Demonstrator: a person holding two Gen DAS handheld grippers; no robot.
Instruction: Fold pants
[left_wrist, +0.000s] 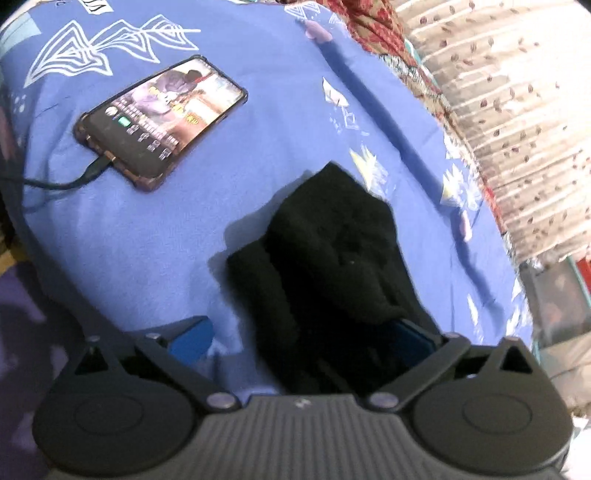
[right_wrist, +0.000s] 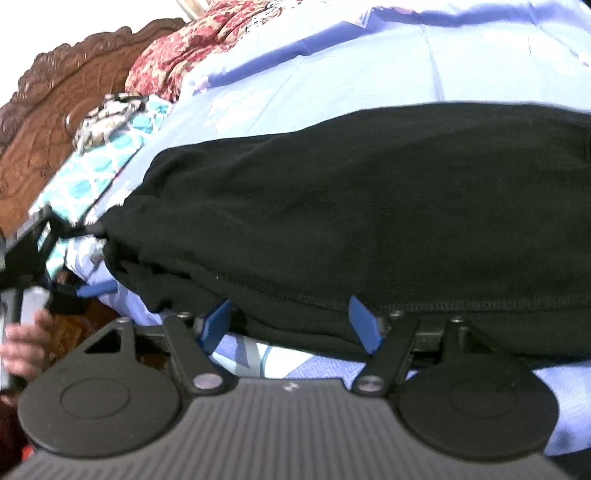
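Observation:
The black pants (right_wrist: 369, 206) lie folded in a long band across the blue bedsheet (right_wrist: 332, 74). Their stitched edge hangs between the blue pads (right_wrist: 218, 321) of my right gripper (right_wrist: 291, 317), whose jaws stand apart without pinching the cloth. In the left wrist view one end of the black pants (left_wrist: 332, 251) reaches back between the fingers of my left gripper (left_wrist: 301, 332). That gripper is wide open, with the cloth lying loose near its right pad (left_wrist: 410, 339). A hand (right_wrist: 22, 343) shows at the left edge of the right wrist view.
A lit phone (left_wrist: 162, 118) with a charging cable (left_wrist: 66, 181) lies on the bedsheet (left_wrist: 147, 240) left of the pants. A carved wooden headboard (right_wrist: 55, 110), a red patterned cloth (right_wrist: 192, 48) and a teal patterned cloth (right_wrist: 92, 158) lie at the bed's far side. A curtain (left_wrist: 517, 129) hangs beyond.

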